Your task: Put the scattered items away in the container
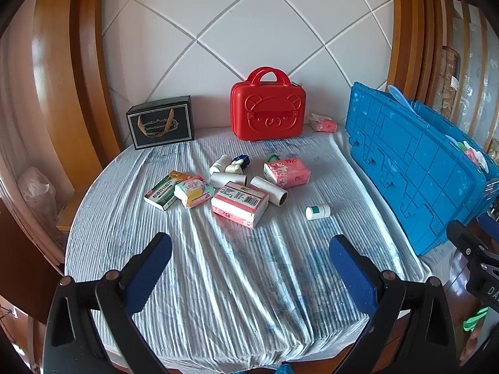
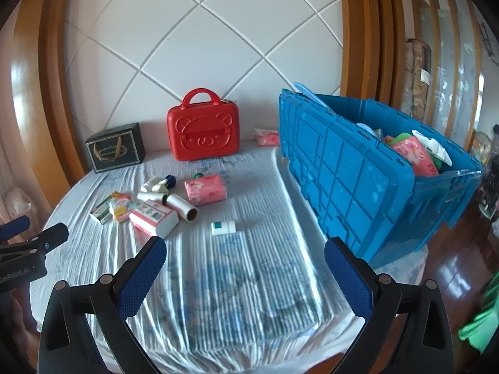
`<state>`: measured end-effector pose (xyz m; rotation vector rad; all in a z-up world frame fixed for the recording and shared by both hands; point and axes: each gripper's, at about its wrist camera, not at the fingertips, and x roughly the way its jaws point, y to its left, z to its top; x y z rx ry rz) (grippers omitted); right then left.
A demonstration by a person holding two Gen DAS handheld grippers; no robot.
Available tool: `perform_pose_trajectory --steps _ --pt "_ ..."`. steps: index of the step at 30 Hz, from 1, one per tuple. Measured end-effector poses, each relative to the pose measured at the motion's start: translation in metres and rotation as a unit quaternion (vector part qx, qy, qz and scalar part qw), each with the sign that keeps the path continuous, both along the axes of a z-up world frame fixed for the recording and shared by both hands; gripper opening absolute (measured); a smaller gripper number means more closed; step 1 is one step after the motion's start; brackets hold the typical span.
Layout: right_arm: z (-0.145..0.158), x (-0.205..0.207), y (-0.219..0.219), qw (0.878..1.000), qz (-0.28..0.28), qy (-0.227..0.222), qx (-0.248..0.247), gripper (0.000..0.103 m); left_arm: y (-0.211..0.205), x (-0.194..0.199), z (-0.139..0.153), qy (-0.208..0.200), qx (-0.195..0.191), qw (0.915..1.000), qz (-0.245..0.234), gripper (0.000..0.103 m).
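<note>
Left wrist view: left gripper [image 1: 249, 268] spread wide, empty, above striped cloth [image 1: 237, 280]. Pink tissue pack [image 1: 239, 203], rolls, boxes and small white bottle [image 1: 317, 212] scattered well ahead of fingertips. Blue crate [image 1: 414, 168] at right, lid hanging open.

Right wrist view: right gripper [image 2: 244, 268] equally wide, empty. White bottle [image 2: 223, 227] near, just ahead between fingers. Crate [image 2: 358, 180] ahead-right, partly filled.

glossy plastic crate [image 2: 358, 187], ribbed cloth [image 1: 237, 265]

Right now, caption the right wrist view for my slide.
Open right gripper above striped cloth, facing white bottle beside blue crate.
</note>
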<state>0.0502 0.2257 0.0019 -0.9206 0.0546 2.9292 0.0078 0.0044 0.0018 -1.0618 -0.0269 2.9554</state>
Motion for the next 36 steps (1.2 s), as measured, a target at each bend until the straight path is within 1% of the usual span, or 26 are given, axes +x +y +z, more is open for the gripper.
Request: perform_pose_trajectory --steps 12,23,28,36 --pt "-0.003 -0.004 -0.001 1.0 -0.003 -0.004 0.003 0.103 -0.004 -0.003 -0.003 -0.002 0.004 1.0 -0.003 0.102" --pt "-0.004 -0.009 -0.01 1.0 0.002 -0.01 0.005 0.103 -0.015 -0.006 -0.005 -0.001 0.006 1.0 -0.003 0.102" --pt "-0.006 -0.012 -0.019 1.0 0.004 -0.015 0.007 0.103 -0.023 -0.005 -0.006 0.001 0.007 1.0 -0.003 0.102" --pt "-0.009 -0.017 -0.036 1.0 0.006 -0.022 0.011 0.103 -0.038 -0.009 -0.014 -0.007 0.009 0.9999 -0.005 0.102"
